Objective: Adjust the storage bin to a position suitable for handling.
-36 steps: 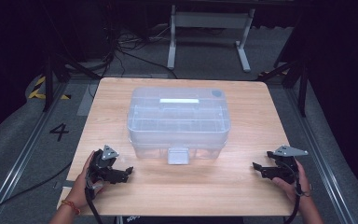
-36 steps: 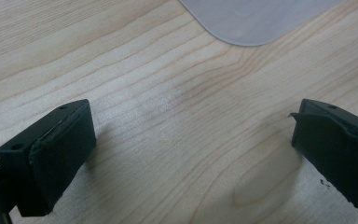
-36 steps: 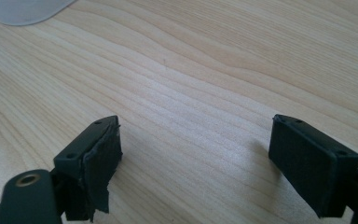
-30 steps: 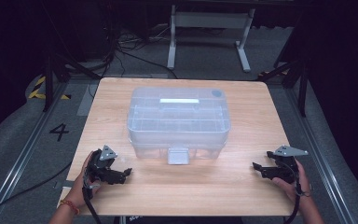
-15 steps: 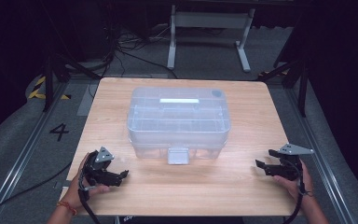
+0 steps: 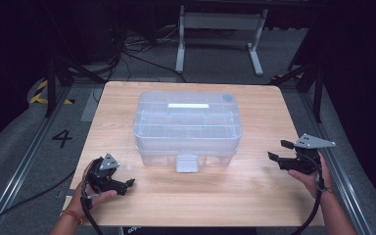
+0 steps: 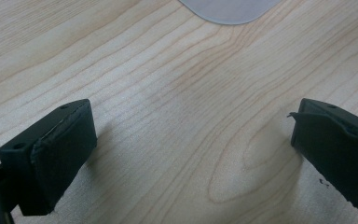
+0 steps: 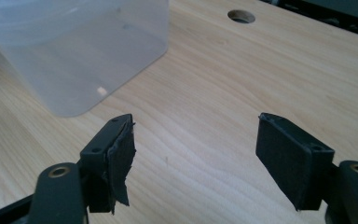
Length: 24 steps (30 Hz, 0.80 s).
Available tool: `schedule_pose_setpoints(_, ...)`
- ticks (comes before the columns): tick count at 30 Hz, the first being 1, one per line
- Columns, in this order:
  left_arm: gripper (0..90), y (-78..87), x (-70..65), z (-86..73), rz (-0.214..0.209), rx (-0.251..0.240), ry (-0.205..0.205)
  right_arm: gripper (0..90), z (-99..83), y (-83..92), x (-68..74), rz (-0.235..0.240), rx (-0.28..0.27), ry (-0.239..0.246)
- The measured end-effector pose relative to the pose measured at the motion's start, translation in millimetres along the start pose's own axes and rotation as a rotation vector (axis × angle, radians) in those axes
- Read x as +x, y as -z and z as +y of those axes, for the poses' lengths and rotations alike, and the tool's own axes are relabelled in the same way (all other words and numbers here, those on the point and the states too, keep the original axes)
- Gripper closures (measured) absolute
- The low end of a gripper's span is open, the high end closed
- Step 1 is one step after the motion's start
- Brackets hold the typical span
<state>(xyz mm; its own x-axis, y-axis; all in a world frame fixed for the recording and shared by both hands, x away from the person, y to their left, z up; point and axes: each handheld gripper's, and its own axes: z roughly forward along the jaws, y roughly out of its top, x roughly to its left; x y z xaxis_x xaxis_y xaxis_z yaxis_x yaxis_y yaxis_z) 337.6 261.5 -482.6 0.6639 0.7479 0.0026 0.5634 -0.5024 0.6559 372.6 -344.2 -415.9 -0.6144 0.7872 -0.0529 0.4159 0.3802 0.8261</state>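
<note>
Clear plastic box [image 6: 188, 128] with a latch at its near side stands lidded mid-table [image 6: 142, 205], well apart from both grippers. Left gripper [image 6: 127, 184] rests low at the near left corner, jaws spread wide over bare wood, holding nothing. Right gripper [image 6: 280, 151], lifted off the table at the near right, has just been closing slightly, yet its jaws remain wide and empty. A "4" [image 6: 61, 138] marks the floor left of the table.

A black "4" [image 6: 61, 138] stands on the grey floor [image 6: 19, 147] at the left of the high view, beside the table.
</note>
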Motion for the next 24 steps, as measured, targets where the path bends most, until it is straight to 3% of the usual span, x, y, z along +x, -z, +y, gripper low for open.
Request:
schedule_pose_setpoints(6, 0.5, -0.1, -0.3, -0.1, -0.002, -0.001, 0.006, 28.6, 17.9, 1.1, 5.4, 0.005, -0.018, 0.029)
schedule_pose_setpoints(8, 0.5, 0.0, 0.0, 0.0, 0.0, 0.0, 0.0, 28.9, 29.1, 4.5, 8.2, 0.034, -0.043, 0.026)
schedule_pose_setpoints(13, 0.6, -0.1, -0.7, -0.3, -0.001, -0.001, 0.009, 29.8, 45.4, 9.2, 12.0, 0.052, -0.071, 0.038)
schedule_pose_setpoints(24, 0.5, 0.6, -1.3, -0.6, -0.002, 0.005, 0.015, 32.2, 74.3, 7.2, 17.5, 0.054, -0.105, 0.079)
